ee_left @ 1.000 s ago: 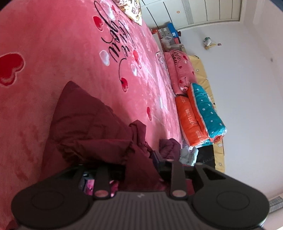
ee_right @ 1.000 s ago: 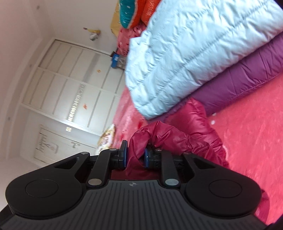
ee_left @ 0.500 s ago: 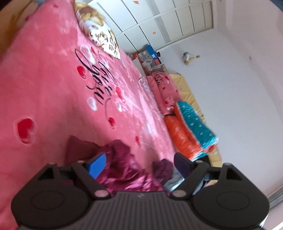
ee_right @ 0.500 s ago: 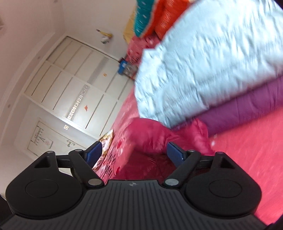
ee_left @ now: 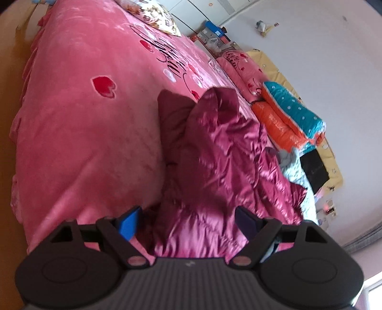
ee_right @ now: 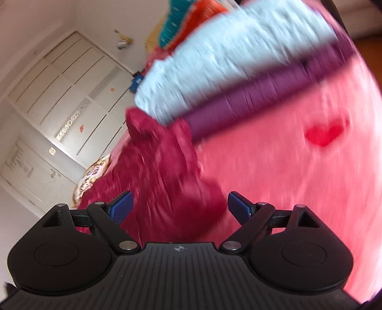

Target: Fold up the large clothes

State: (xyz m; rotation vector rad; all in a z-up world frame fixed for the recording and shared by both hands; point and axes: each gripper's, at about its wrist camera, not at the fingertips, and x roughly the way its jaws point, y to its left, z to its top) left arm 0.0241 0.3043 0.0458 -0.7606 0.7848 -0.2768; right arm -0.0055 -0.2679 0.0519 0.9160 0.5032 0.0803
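A shiny dark-red padded jacket (ee_left: 214, 157) lies crumpled on the pink bed cover (ee_left: 83, 133). My left gripper (ee_left: 186, 221) is open and empty, its blue pads spread wide just above the jacket's near end. In the right wrist view the same jacket (ee_right: 162, 181) lies bunched in front of my right gripper (ee_right: 179, 206), which is open and empty. This view is blurred by motion.
A light-blue quilted jacket (ee_right: 226, 59) lies on a purple one (ee_right: 250, 100) beside the red jacket. Folded orange and teal quilts (ee_left: 291, 119) and a pink one (ee_left: 243, 69) line the wall. A patterned pillow (ee_left: 157, 19) lies at the bed's far end. White wardrobe doors (ee_right: 59, 95) stand behind.
Both grippers were shut on the red jacket a second ago. Both have opened and let it drop on the bed, then drawn back from it.
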